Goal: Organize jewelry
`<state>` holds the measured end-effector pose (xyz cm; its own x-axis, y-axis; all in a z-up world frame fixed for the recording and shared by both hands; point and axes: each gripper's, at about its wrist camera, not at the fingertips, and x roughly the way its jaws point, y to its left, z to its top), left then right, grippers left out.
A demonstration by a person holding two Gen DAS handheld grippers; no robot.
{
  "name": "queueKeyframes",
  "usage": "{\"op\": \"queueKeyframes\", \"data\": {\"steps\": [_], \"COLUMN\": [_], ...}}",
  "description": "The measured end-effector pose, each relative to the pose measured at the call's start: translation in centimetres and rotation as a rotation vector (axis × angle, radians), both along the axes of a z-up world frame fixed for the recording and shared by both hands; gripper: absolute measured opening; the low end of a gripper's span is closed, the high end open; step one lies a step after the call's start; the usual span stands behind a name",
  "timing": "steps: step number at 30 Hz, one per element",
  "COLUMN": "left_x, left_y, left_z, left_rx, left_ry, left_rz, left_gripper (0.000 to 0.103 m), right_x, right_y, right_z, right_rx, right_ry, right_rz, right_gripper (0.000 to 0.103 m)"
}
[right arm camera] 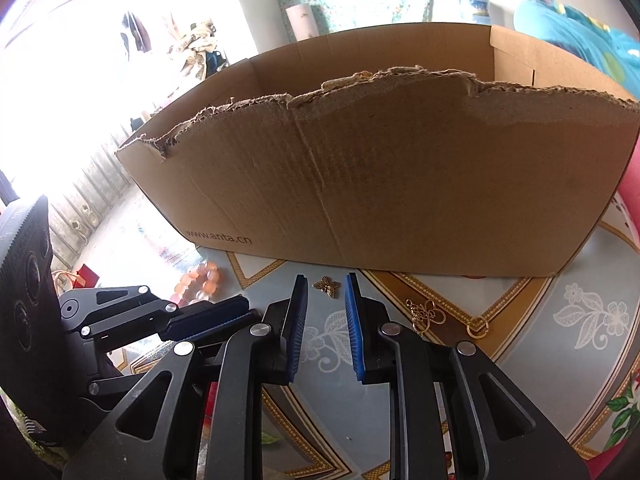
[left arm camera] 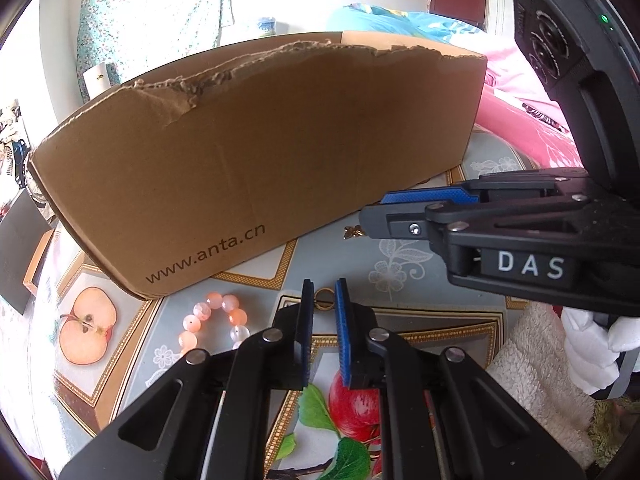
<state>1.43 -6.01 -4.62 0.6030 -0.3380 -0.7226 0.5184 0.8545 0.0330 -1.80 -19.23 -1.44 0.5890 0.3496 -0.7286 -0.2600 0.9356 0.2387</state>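
My left gripper [left arm camera: 324, 289] has its blue pads closed on a small gold ring [left arm camera: 325, 299], low over the patterned tablecloth [left arm camera: 392, 264]. A peach bead bracelet [left arm camera: 212, 320] lies just left of it, in front of the cardboard box [left arm camera: 260, 160]. My right gripper [right arm camera: 327, 280] is open, with a narrow gap. A gold butterfly charm [right arm camera: 326, 287] lies on the cloth between its tips, and neither pad touches it. A gold knot pendant [right arm camera: 426, 314] and a second gold ring [right arm camera: 478, 327] lie further right. The left wrist view shows the right gripper [left arm camera: 372, 210] beside the butterfly charm [left arm camera: 354, 232].
The box [right arm camera: 400, 180] has a torn front wall, is open on top and spans the table behind the jewelry. A white fuzzy cloth [left arm camera: 532, 360] and a white-gloved hand [left arm camera: 592, 344] are at the right. Pink bedding [left arm camera: 520, 120] lies beyond.
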Motion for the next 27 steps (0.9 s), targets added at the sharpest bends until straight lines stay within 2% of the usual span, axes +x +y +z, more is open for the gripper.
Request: {"op": "queueKeyframes", "data": {"steps": [15,18,21,27], "left_x": [0.1,0.2,0.2,0.2], "left_y": [0.3,0.6,0.7,0.6], "left_z": [0.0,0.1,0.1,0.1], "left_rx": [-0.02,-0.018,-0.015,-0.014], "left_ry": [0.009,0.008,0.006,0.006], "left_rz": [-0.001,-0.001,-0.002,-0.001], "left_gripper": [0.01,0.01,0.01,0.01], "right_x": [0.5,0.3,0.1,0.1], "right_y": [4.5,4.9,5.3,4.1], "right_z": [-0.9,-0.9,-0.9,-0.4], "right_rx": [-0.235,-0.243,-0.258,-0.224], "right_ry": [-0.072,-0.073,-0.08,-0.066], "right_rz": [0.032,0.034,0.038,0.034], "right_gripper": [0.019,0.011,0.011,0.011]}}
